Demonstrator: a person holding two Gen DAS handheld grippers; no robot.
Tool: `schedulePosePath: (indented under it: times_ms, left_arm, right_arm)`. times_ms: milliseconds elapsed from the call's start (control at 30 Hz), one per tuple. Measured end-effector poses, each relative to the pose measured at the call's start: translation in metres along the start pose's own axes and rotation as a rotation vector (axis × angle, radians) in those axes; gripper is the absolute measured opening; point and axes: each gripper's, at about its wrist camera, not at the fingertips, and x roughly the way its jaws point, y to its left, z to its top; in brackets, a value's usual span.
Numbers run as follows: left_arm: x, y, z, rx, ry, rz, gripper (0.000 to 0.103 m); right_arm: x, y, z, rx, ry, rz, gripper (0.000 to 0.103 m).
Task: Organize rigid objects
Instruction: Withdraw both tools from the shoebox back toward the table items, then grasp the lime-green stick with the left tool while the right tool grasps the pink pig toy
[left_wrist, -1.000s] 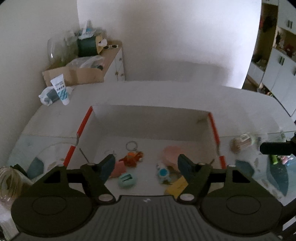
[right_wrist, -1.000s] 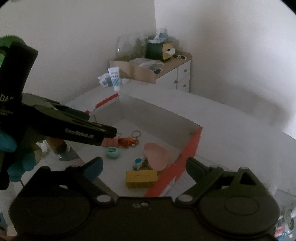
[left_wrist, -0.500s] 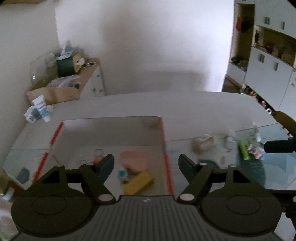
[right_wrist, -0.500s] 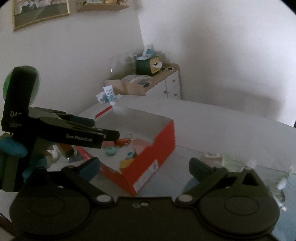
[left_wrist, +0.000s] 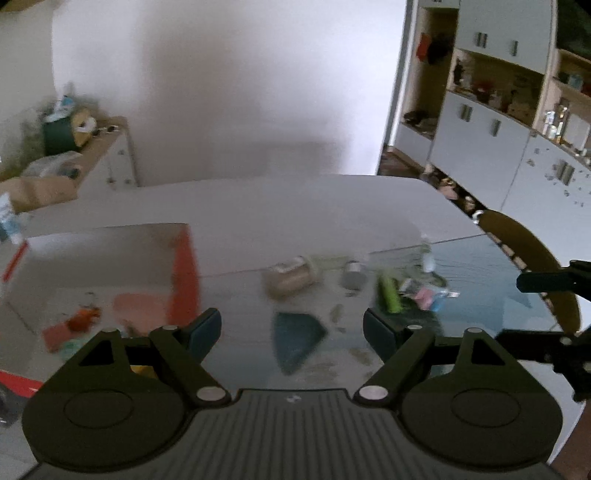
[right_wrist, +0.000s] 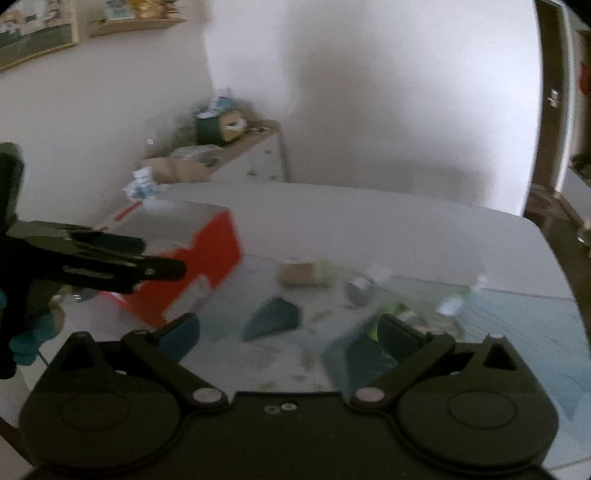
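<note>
Both grippers have swung right, away from the red box (left_wrist: 183, 273), and the left gripper (left_wrist: 291, 326), opening and empty, now points at the brown jar (left_wrist: 291, 278) lying ahead, while the right gripper (right_wrist: 288, 332) is open too.

Sideboard (left_wrist: 107, 147): against the wall, piled with blurred clutter
Wall cabinets (left_wrist: 491, 133): white doors, open shelves
Framed picture (right_wrist: 37, 37): on the wall
Door (right_wrist: 554, 92): dark frame
</note>
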Motion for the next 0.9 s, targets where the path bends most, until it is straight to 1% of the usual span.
schedulePosePath:
  times_ms: [67, 133, 200, 267, 400, 533, 733, 900]
  left_arm:
    - [0.007, -0.011, 0.0, -0.003, 0.002, -0.022, 0.089]
    - [0.014, -0.022, 0.0, -0.009, 0.004, -0.039, 0.098]
    - [0.02, -0.03, 0.0, -0.018, -0.001, -0.047, 0.101]
    - [0.029, -0.04, 0.0, -0.021, -0.003, -0.049, 0.101]
    - [0.052, -0.055, 0.003, -0.031, 0.02, -0.05, 0.101]
    - [0.078, -0.069, 0.009, -0.042, 0.042, -0.04, 0.101]
    - [0.124, -0.089, 0.014, -0.039, 0.078, -0.011, 0.101]
    - [0.157, -0.104, 0.012, -0.012, 0.122, -0.017, 0.101]
  right_arm:
    - [-0.001, -0.016, -0.003, 0.02, 0.009, -0.017, 0.103]
    - [-0.001, -0.029, -0.007, 0.029, 0.014, -0.036, 0.103]
    - [-0.002, -0.043, -0.01, 0.036, 0.02, -0.046, 0.103]
    - [-0.001, -0.055, -0.011, 0.034, 0.023, -0.058, 0.103]
    - [0.006, -0.074, -0.015, 0.006, 0.037, -0.07, 0.103]
    - [0.022, -0.088, -0.019, -0.019, 0.062, -0.076, 0.102]
    - [0.047, -0.1, -0.024, -0.056, 0.072, -0.078, 0.101]
    - [0.07, -0.108, -0.03, -0.102, 0.1, -0.067, 0.097]
